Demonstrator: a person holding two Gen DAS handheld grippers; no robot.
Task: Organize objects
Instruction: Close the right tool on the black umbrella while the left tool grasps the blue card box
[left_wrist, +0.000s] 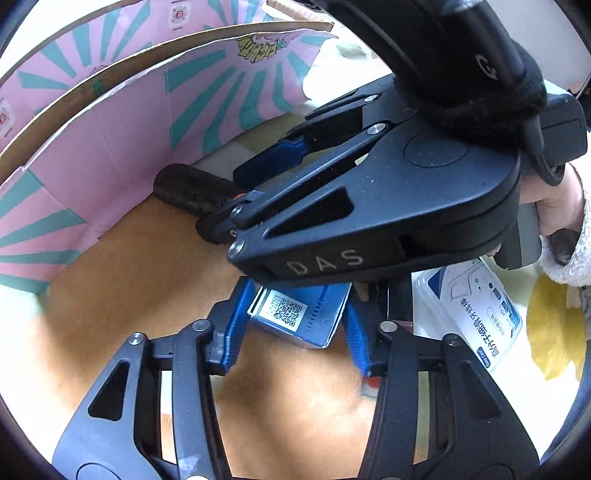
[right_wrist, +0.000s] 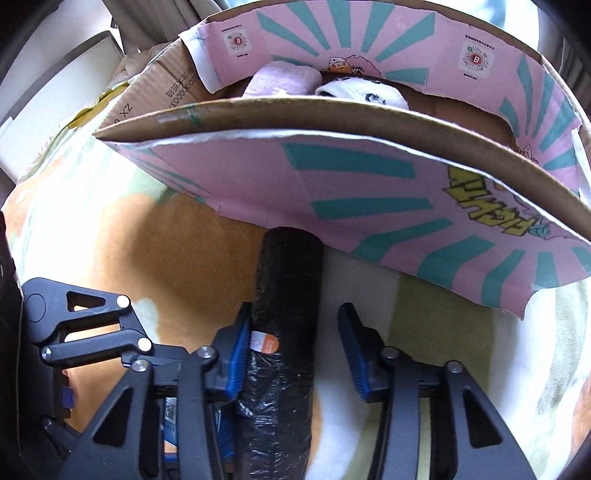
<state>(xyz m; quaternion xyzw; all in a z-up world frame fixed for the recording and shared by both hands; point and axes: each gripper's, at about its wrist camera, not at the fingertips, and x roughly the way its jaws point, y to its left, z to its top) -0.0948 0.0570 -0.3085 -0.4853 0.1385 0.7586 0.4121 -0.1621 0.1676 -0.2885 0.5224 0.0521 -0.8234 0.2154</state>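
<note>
My left gripper (left_wrist: 295, 336) is shut on a small blue box (left_wrist: 295, 317) with a QR label, one blue pad on each side of it. A black plastic-wrapped roll (right_wrist: 288, 280) with an orange sticker lies on the cloth, its far end under the flap of a pink and teal cardboard box (right_wrist: 369, 177). My right gripper (right_wrist: 291, 350) straddles this roll. Its left pad touches the roll, while a strip of cloth shows between the roll and its right pad. In the left wrist view the right gripper (left_wrist: 225, 199) reaches over the roll (left_wrist: 181, 184), held by a hand (left_wrist: 554, 199).
The cardboard box (left_wrist: 129, 129) stands open close ahead, with a pink soft thing (right_wrist: 284, 79) and a white soft thing (right_wrist: 362, 94) inside. A white packet with blue print (left_wrist: 476, 314) and a yellow object (left_wrist: 554, 328) lie at the right. Orange and pale patterned cloth covers the surface.
</note>
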